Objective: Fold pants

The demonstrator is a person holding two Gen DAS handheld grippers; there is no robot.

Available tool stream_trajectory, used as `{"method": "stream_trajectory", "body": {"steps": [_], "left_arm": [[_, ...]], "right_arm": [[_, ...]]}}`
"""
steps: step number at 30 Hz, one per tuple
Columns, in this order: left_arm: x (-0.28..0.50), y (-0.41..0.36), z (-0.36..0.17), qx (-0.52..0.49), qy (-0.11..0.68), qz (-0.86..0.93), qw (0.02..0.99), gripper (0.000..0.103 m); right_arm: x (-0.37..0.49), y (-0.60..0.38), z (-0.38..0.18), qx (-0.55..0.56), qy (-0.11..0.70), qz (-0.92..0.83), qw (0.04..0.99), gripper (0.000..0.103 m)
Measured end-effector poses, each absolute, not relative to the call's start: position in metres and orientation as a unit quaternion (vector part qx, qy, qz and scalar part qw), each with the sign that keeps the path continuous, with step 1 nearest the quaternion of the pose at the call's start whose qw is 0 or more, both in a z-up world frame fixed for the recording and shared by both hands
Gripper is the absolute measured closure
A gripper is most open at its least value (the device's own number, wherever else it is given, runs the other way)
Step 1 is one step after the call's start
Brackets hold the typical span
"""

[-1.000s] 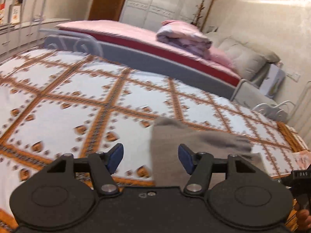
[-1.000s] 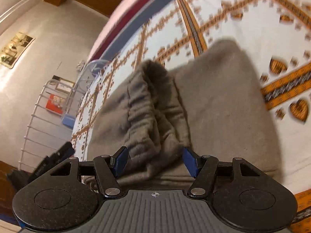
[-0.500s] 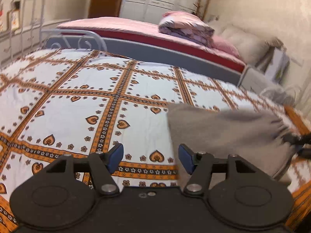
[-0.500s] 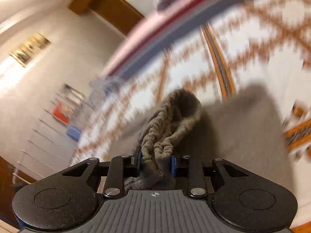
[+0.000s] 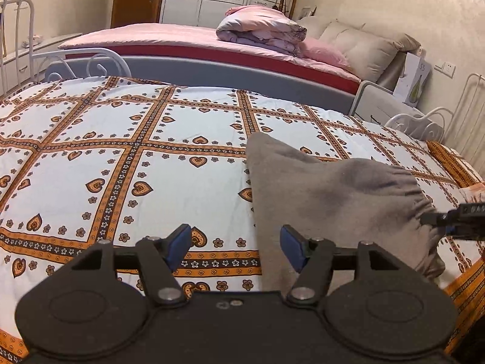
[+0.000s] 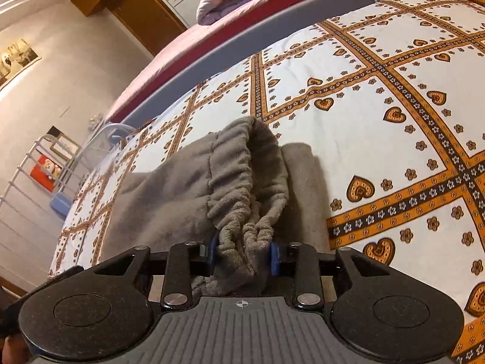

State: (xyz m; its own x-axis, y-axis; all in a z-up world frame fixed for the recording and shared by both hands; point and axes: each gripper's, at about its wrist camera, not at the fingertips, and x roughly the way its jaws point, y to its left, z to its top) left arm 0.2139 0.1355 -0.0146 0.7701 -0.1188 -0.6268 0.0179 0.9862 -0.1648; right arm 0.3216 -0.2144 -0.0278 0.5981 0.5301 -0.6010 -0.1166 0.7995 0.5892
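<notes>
Grey fleece pants (image 5: 333, 194) lie partly folded on a patterned bed sheet (image 5: 121, 163). In the right wrist view my right gripper (image 6: 244, 253) is shut on the gathered elastic waistband of the pants (image 6: 242, 188) and holds it lifted off the sheet. It also shows at the right edge of the left wrist view (image 5: 454, 220). My left gripper (image 5: 235, 244) is open and empty, hovering above the sheet at the left edge of the pants.
A second bed with a pink cover (image 5: 182, 42) and a rolled quilt (image 5: 260, 32) stands behind. White metal bed rails (image 5: 424, 121) and a bedside box (image 5: 412, 79) are at the right. A white metal rack (image 6: 39, 176) stands by the wall.
My right gripper closed on the waistband and lifted it. My left gripper drew back and stayed open; the pants now rise higher at the right.
</notes>
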Motion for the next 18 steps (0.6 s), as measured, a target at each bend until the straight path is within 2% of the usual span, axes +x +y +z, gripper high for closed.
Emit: {"method": "stream_trajectory", "body": {"steps": [4,8,18], "left_arm": [[0.214,0.139,-0.015,-0.077,0.335,-0.033,0.939,0.046],[0.212,0.145,-0.013,-0.084,0.332,-0.026,0.939,0.045],[0.209,0.146,-0.009,-0.08,0.324,-0.024,0.942,0.037]], "right_arm": [[0.316,-0.224,-0.017,0.267,0.381,0.19,0.865,0.072],[0.333,-0.239,-0.042,0.292,0.437,0.132,0.841,0.072],[0.33,-0.237,-0.033,0.274,0.423,0.149,0.851,0.071]]}}
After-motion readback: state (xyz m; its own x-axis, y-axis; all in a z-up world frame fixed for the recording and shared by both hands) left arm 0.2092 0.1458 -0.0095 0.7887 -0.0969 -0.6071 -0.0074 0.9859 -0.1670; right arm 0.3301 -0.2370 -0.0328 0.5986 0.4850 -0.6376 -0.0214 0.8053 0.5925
